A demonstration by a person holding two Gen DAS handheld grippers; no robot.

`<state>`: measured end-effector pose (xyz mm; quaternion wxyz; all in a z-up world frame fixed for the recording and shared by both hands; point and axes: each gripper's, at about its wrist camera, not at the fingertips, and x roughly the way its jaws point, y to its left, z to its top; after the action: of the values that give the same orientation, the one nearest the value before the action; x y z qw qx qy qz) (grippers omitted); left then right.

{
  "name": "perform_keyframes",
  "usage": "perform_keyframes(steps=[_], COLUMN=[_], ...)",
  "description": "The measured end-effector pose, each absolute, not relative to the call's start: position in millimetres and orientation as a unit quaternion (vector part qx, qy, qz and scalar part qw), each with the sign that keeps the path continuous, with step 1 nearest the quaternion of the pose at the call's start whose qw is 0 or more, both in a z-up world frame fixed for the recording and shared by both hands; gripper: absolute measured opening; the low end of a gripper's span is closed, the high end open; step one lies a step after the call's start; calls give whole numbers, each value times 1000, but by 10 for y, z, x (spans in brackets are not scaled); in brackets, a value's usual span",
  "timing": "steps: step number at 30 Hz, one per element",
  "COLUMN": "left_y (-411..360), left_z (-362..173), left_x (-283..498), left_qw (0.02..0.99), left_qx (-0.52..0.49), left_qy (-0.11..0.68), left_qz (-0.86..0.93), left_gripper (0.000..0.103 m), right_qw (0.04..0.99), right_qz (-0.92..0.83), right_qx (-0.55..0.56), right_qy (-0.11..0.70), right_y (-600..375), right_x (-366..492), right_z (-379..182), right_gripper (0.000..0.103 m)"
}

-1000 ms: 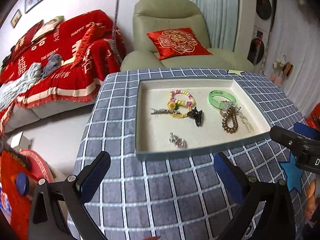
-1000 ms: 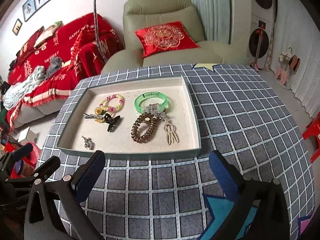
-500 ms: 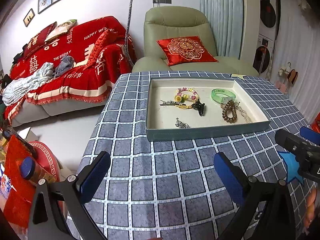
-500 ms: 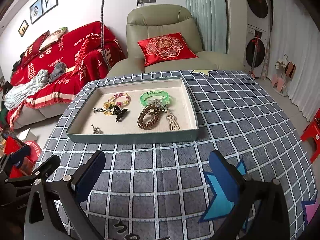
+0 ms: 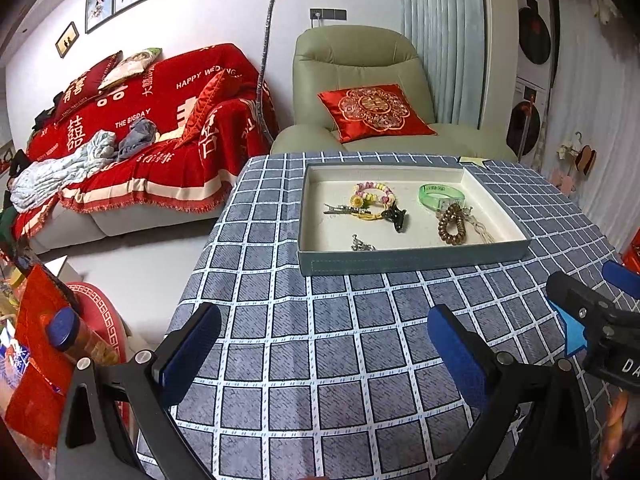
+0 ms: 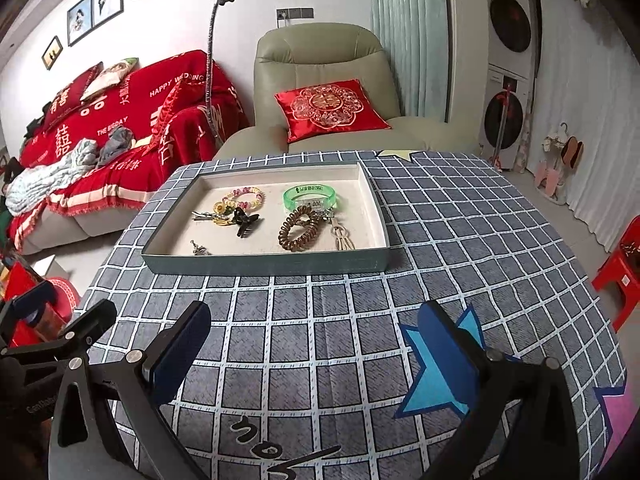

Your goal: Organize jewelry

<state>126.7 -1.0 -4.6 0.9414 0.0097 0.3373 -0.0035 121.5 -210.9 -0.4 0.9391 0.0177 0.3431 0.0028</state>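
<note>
A grey-green tray [image 5: 408, 258] [image 6: 264, 264] stands on the checked tablecloth. In it lie a bead bracelet [image 5: 374, 193] [image 6: 244, 197], a green bangle [image 5: 440, 196] [image 6: 310, 197], a brown coil hair tie [image 5: 451, 229] [image 6: 298, 228], a black claw clip [image 5: 396, 216] [image 6: 246, 220], a silver hair clip [image 5: 340, 210], a small silver piece [image 5: 362, 244] [image 6: 200, 248] and a pale hair pin [image 6: 344, 238]. My left gripper [image 5: 324, 350] is open and empty, well short of the tray. My right gripper [image 6: 314, 344] is open and empty, also short of the tray.
The table [image 5: 320, 360] [image 6: 460, 240] drops off at its left edge to the floor. A red-covered sofa [image 5: 140, 140] and a green armchair [image 5: 360, 80] stand behind. A red stool [image 6: 620, 268] is at the right. Red bags and a bottle [image 5: 60, 332] are low left.
Both grippers have pulled back from the tray and risen, so the tray looks smaller and farther. Both stay open and empty. The items in the tray have not moved.
</note>
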Motion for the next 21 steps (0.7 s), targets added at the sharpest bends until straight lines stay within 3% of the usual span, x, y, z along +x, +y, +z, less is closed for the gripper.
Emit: perform_keyframes(steps=[21], left_y=[-8], left_z=[-22], left_x=[1209], left_qw=[941], left_qx=[5], left_qy=[339], left_qz=[-3], left_gripper=[103], right_qw=[941], right_qz=[7], right_qx=[13], right_qy=[339], right_y=[-2043], right_x=[1167], right_z=[39], right_gripper=[103])
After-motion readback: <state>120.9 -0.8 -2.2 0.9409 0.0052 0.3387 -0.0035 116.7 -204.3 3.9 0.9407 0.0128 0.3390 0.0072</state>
